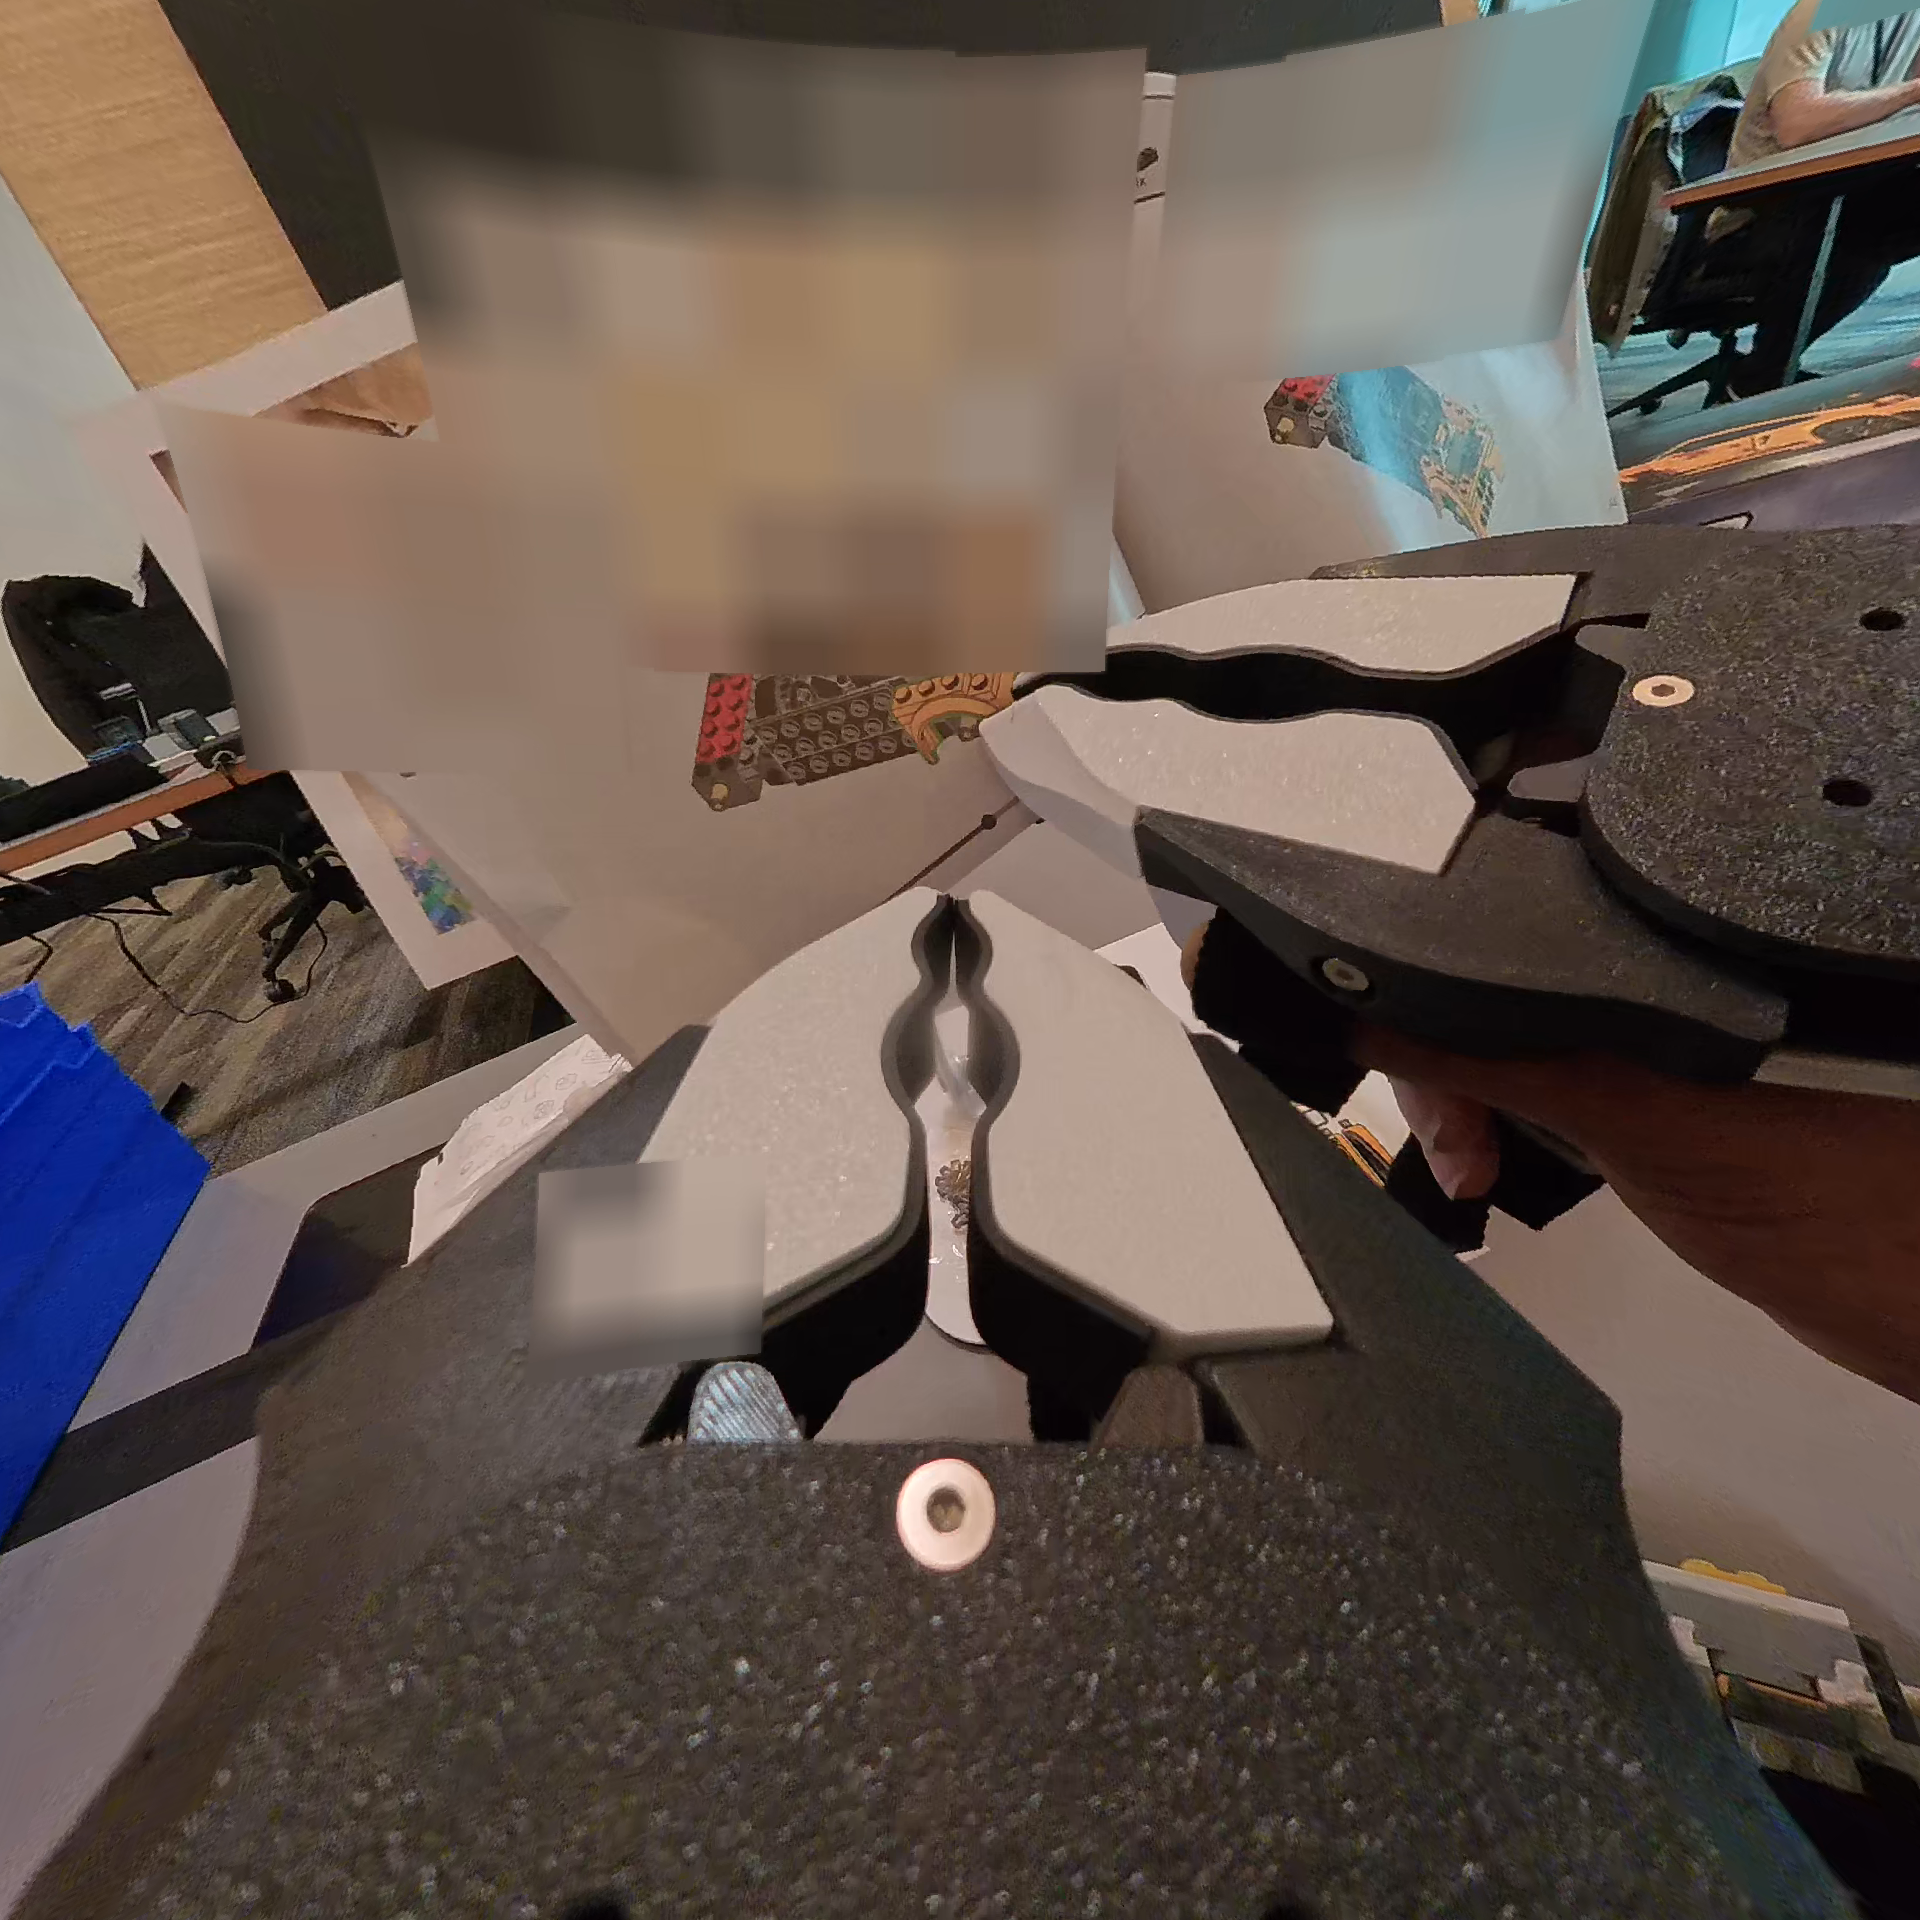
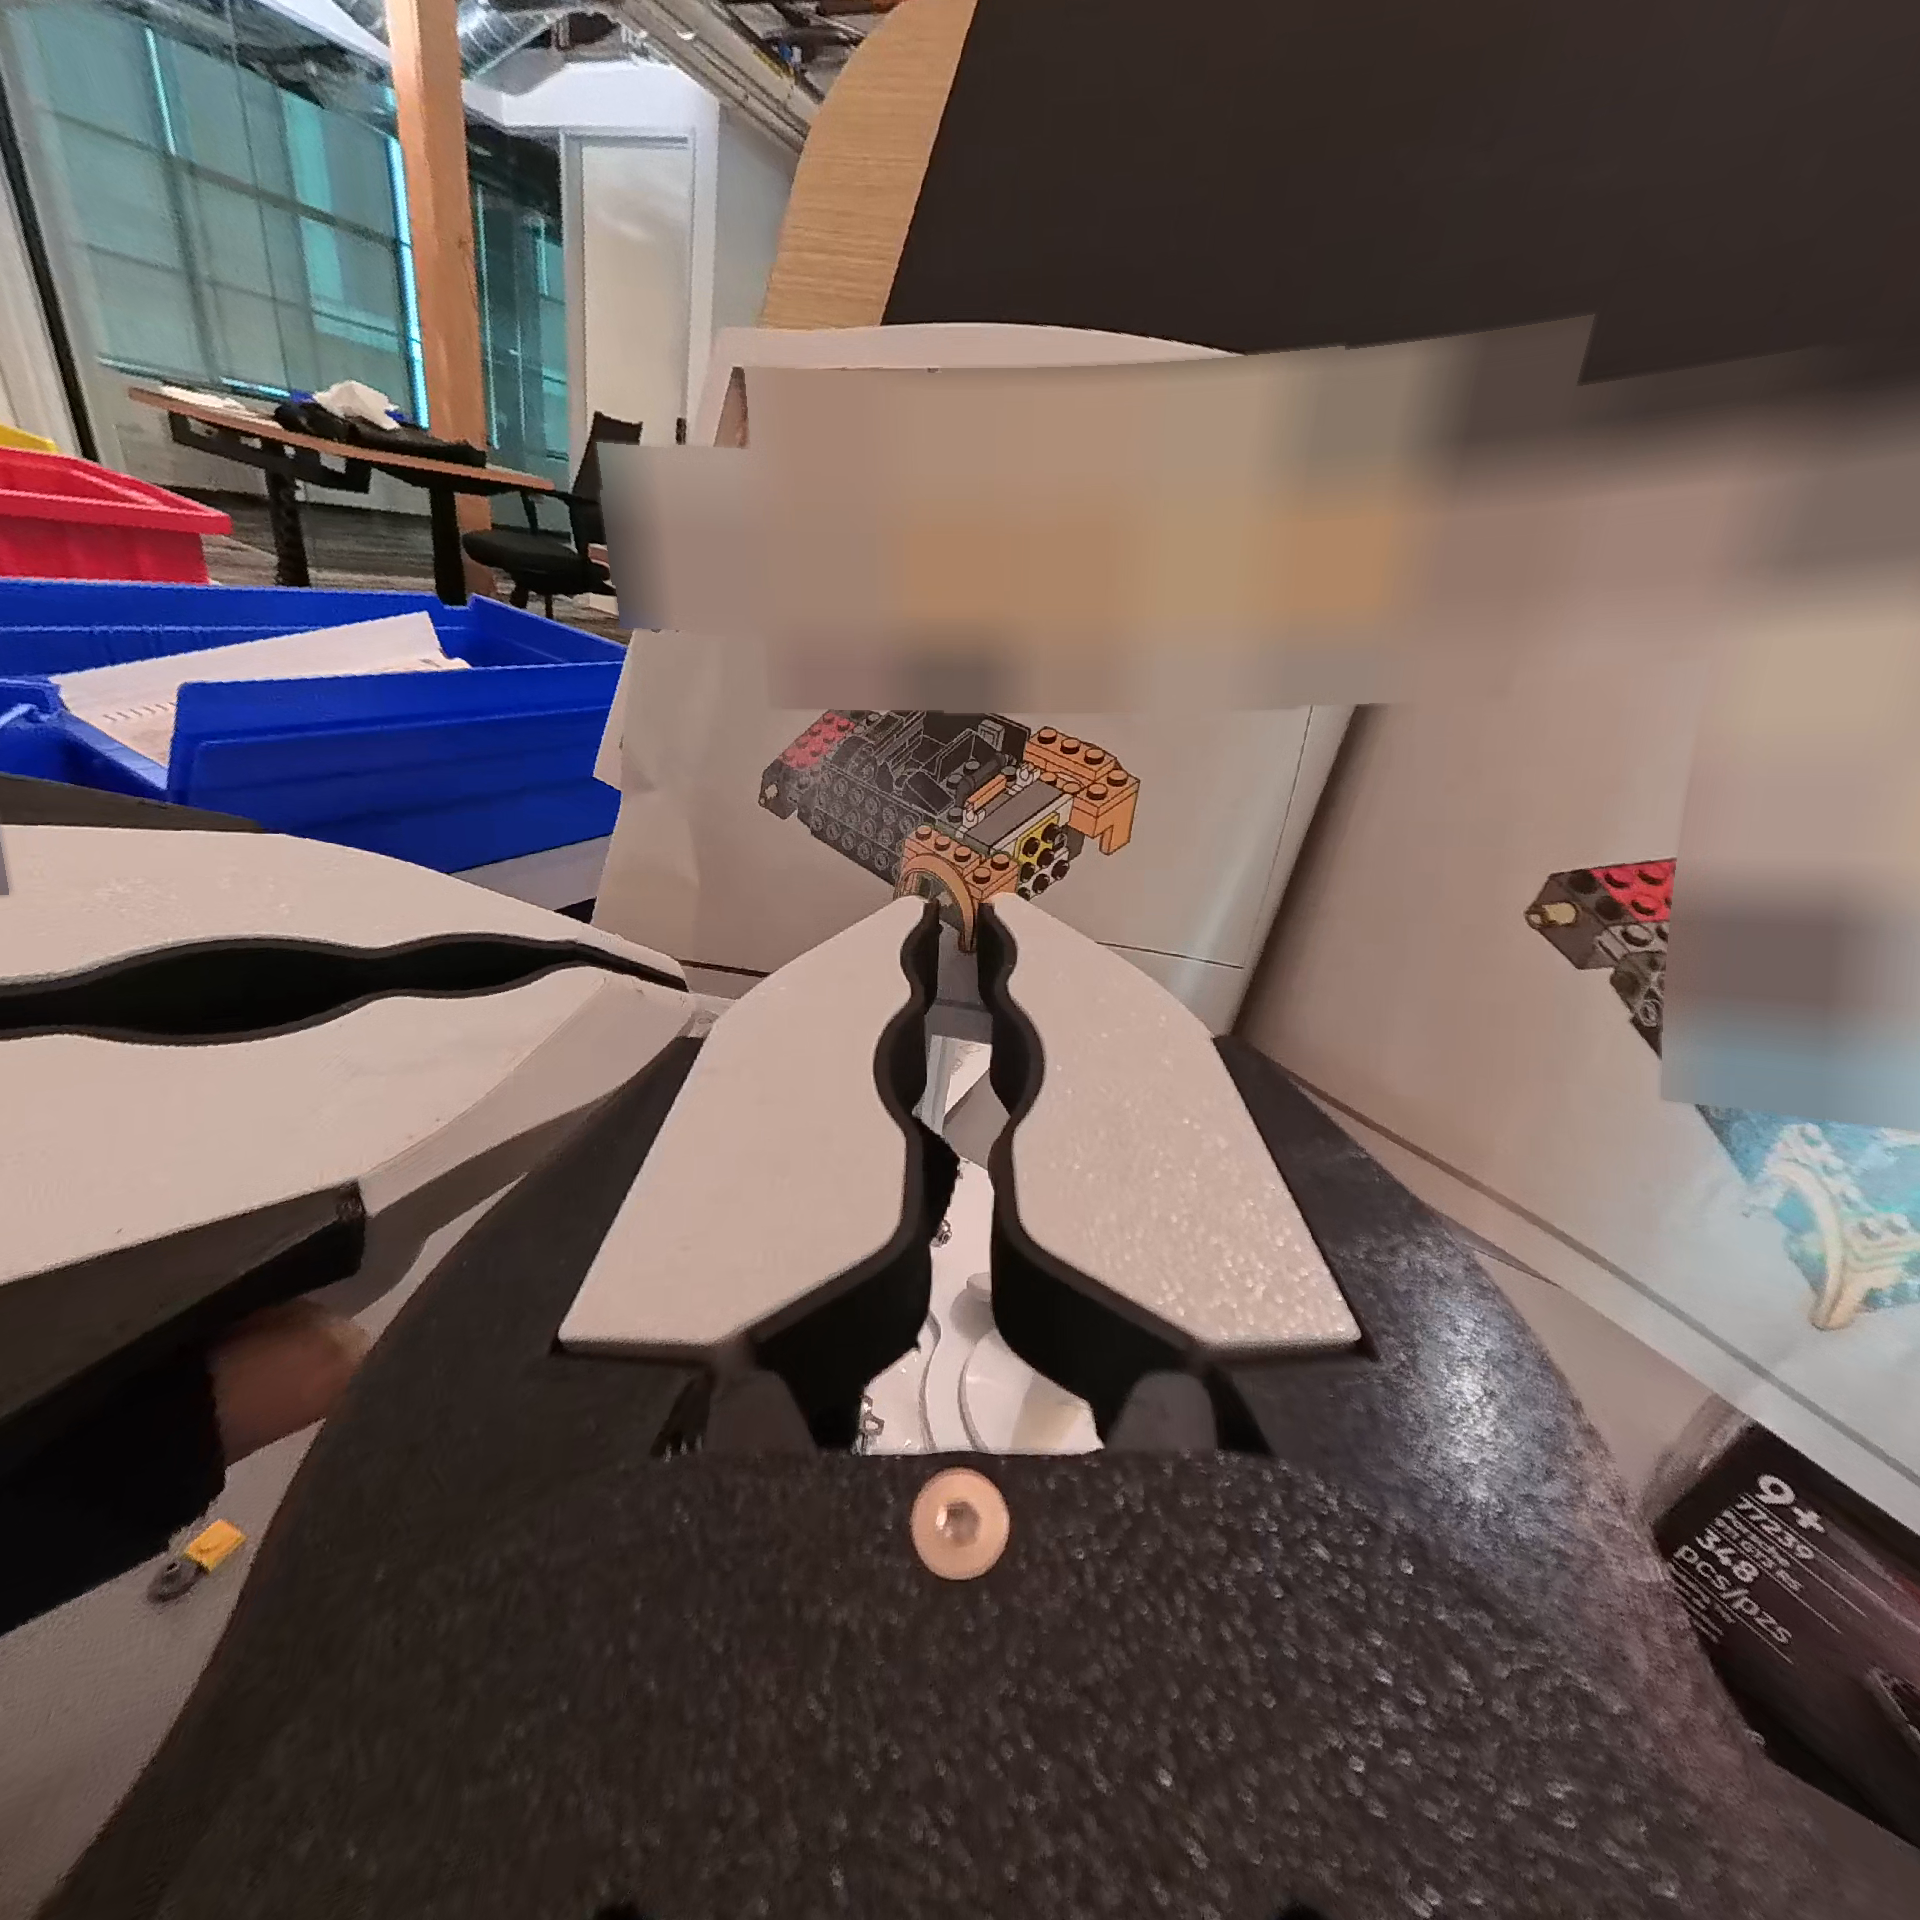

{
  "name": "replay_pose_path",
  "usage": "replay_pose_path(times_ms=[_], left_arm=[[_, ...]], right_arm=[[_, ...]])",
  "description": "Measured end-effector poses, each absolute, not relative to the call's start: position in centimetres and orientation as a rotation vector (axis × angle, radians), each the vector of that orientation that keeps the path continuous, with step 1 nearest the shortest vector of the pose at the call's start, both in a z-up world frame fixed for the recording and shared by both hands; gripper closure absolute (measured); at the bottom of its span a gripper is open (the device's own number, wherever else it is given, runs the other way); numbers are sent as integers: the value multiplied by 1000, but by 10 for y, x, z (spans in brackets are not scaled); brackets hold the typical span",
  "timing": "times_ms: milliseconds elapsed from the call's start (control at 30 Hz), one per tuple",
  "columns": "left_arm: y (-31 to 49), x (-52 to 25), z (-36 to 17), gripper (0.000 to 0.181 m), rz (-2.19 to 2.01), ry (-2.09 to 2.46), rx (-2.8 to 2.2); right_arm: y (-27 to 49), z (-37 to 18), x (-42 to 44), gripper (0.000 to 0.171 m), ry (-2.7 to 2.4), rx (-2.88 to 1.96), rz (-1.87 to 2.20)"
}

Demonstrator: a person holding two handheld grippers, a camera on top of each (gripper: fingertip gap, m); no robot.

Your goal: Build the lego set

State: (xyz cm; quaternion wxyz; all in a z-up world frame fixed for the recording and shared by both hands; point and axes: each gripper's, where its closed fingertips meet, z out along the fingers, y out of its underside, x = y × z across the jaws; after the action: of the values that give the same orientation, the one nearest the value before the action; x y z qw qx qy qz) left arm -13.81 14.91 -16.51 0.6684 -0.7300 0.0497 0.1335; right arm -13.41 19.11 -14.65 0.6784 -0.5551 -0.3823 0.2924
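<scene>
My left gripper (image 1: 951, 912) is shut, and I see nothing held at its tips. Through the slot between its fingers a clear bag with small dark parts (image 1: 956, 1195) shows below. My right gripper (image 1: 1023, 691) reaches in from the right, held by a gloved hand (image 1: 1662, 1195), its tips close above and right of the left one's. In the right wrist view the right gripper (image 2: 956, 916) is shut to a narrow slit with nothing seen in it. The left gripper (image 2: 675, 982) lies beside it on the left. Printed instruction pages (image 2: 956, 810) with pictures of the model stand just behind both.
Blue bins (image 2: 395, 717) and a red bin (image 2: 94, 520) stand at the left. A black set box (image 2: 1787, 1621) lies at the right. A partly built grey and yellow model (image 1: 1787, 1704) sits at the lower right. A small yellow piece (image 2: 213, 1548) lies on the table. The tips of one gripper are about 5 cm away from the tips of the other. My left gripper's tips are some 20 cm from the small yellow piece (image 2: 213, 1548).
</scene>
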Motion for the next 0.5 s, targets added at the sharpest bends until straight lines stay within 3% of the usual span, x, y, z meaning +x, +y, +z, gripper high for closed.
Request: replay_pose_path(times_ms=[500], left_arm=[[148,-138,-164,181,310,118,-1643]], right_arm=[[190,-133,-113,165,-829,-1215,678]])
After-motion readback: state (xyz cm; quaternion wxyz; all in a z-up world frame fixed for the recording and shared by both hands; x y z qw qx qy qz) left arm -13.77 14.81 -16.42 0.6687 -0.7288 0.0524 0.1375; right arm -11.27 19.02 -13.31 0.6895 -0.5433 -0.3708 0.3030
